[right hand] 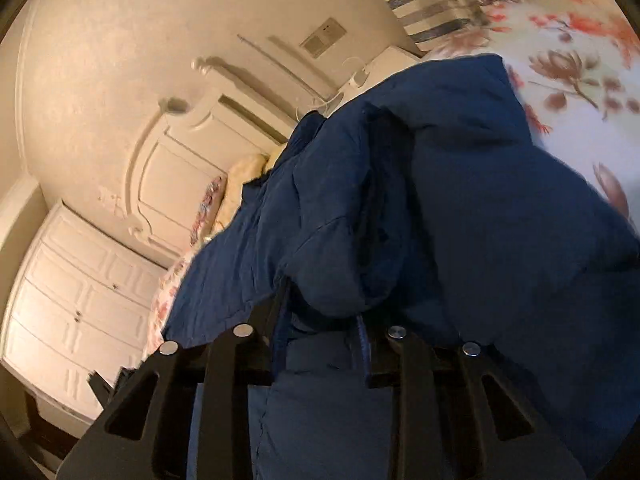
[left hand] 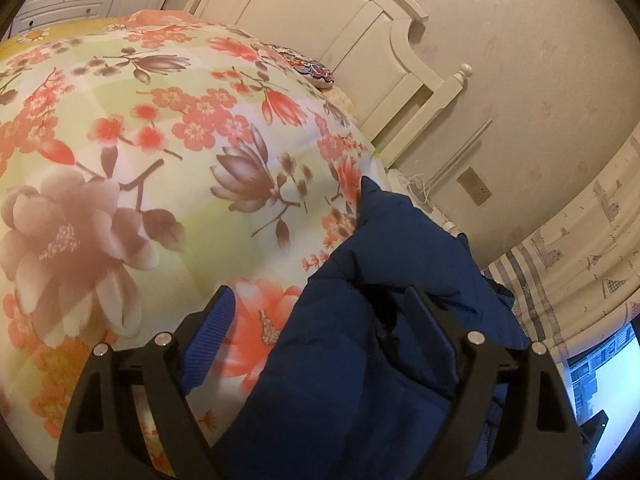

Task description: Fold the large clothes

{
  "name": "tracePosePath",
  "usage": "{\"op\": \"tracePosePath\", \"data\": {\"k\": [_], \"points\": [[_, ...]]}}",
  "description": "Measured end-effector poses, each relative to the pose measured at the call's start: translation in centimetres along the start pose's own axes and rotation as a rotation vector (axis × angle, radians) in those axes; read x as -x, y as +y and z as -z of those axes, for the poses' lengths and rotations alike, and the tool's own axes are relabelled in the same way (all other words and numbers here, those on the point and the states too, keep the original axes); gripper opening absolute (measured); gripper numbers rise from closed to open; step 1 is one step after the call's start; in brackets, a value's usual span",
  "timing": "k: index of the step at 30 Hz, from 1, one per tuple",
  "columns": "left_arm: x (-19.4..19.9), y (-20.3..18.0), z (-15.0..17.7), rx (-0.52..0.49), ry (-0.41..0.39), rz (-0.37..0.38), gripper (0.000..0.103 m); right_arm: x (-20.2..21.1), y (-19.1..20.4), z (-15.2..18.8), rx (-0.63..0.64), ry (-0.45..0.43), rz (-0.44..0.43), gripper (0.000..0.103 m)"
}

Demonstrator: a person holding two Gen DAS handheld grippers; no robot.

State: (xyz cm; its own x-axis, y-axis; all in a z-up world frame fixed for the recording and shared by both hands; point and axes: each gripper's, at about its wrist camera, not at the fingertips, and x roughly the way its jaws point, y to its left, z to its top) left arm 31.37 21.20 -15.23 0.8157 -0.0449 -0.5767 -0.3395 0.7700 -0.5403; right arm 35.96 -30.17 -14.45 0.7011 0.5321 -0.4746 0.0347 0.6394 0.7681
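Note:
A dark blue padded jacket (left hand: 360,340) lies bunched on the floral bedspread (left hand: 140,160) near the bed's right edge. My left gripper (left hand: 320,312) is open, its jaws wide apart; the left finger is over the bedspread and the right finger is pressed into the jacket's folds. In the right wrist view the jacket (right hand: 460,200) fills the middle and hangs over my right gripper (right hand: 320,304). Its jaws stand close with a fold of blue fabric between them, tips hidden by cloth.
A cream headboard (left hand: 340,40) stands at the bed's far end, with a patterned cushion (left hand: 312,70) beside it. A wall socket (left hand: 474,184) and striped curtain (left hand: 560,260) are on the right. White cabinets (right hand: 80,300) show in the right wrist view.

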Motion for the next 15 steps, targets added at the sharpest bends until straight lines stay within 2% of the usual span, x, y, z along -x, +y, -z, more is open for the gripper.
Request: {"op": "tracePosePath", "data": {"k": [2, 5, 7, 11, 15], "points": [[-0.1, -0.1, 0.0, -0.002, 0.004, 0.001, 0.085, 0.0, 0.1, -0.2, -0.010, 0.001, -0.004, 0.035], [-0.4, -0.2, 0.1, -0.005, 0.016, 0.002, 0.085, -0.1, -0.7, -0.1, -0.042, -0.004, -0.029, 0.036], [-0.5, -0.2, 0.1, -0.006, 0.018, 0.001, 0.085, 0.0, -0.5, 0.0, -0.015, -0.021, -0.029, 0.036], [-0.5, -0.1, 0.1, -0.003, 0.024, 0.001, 0.086, 1.1, 2.6, 0.8, 0.142, -0.102, 0.013, 0.024], [-0.6, 0.0, 0.1, 0.006, 0.033, -0.003, 0.086, 1.0, 4.2, 1.6, 0.175, -0.018, 0.107, 0.025]]}}
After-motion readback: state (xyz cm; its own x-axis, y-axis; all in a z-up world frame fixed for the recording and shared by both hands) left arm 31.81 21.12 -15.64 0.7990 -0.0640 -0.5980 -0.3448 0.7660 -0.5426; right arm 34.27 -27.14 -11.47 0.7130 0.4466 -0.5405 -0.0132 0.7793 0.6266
